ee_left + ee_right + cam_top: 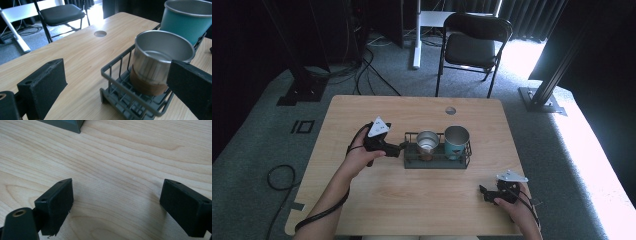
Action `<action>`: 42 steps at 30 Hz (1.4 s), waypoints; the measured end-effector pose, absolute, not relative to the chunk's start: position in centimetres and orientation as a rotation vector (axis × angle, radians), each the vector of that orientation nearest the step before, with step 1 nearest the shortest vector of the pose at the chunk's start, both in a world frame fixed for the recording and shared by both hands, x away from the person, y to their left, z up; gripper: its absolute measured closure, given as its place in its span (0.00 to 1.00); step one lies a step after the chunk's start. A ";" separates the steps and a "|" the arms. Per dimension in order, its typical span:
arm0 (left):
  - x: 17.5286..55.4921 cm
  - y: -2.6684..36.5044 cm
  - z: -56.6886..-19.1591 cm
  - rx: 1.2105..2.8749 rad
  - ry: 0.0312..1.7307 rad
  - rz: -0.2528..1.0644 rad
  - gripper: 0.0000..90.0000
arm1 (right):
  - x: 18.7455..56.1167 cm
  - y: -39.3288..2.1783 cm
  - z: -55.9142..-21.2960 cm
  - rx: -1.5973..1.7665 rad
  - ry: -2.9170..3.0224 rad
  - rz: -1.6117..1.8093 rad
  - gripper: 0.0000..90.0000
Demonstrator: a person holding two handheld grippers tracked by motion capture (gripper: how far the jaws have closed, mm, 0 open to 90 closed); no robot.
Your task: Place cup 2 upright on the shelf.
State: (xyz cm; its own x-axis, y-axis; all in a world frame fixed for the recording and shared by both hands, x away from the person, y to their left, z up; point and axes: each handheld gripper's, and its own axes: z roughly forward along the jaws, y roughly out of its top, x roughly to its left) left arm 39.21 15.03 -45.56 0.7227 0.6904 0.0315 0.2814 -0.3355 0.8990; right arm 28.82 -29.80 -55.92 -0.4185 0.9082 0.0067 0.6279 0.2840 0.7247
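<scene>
Your right tool [486,193] rests near you on the table [377,200], jaws wide, nothing between them. Your left tool [402,146] is released too, at the rack's [437,162] end, where one pad could catch the wire and drag it, tipping the steel cup [427,142] into the teal cup [456,141]. Count: two cups, one rack, one chair [472,45].
</scene>
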 end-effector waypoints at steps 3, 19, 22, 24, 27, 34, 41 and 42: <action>39.1 15.6 -45.8 1.923 0.762 0.515 0.03 | 28.8 -29.8 -55.9 1.381 2.150 0.928 0.13; 38.2 18.8 -47.2 1.920 0.844 0.534 0.03 | 28.8 -29.8 -55.9 1.381 2.150 0.928 0.12; 38.1 19.5 -47.7 1.921 0.866 0.532 0.03 | 28.8 -29.8 -55.9 1.381 2.150 0.928 0.12; 37.9 19.8 -48.1 1.922 0.879 0.526 0.03 | 28.8 -29.8 -55.9 1.381 2.150 0.928 0.12; 37.6 20.3 -48.6 1.916 0.898 0.523 0.03 | 28.8 -29.8 -55.9 1.381 2.150 0.928 0.12; 36.9 21.6 -50.0 1.912 0.959 0.517 0.03 | 28.8 -29.8 -55.9 1.380 2.150 0.928 0.12; 36.0 22.5 -51.5 1.917 1.022 0.506 0.03 | 28.8 -29.8 -55.9 1.380 2.150 0.928 0.12; 35.9 22.6 -51.7 1.917 1.028 0.503 0.03 | 28.8 -29.8 -55.9 1.380 2.150 0.928 0.13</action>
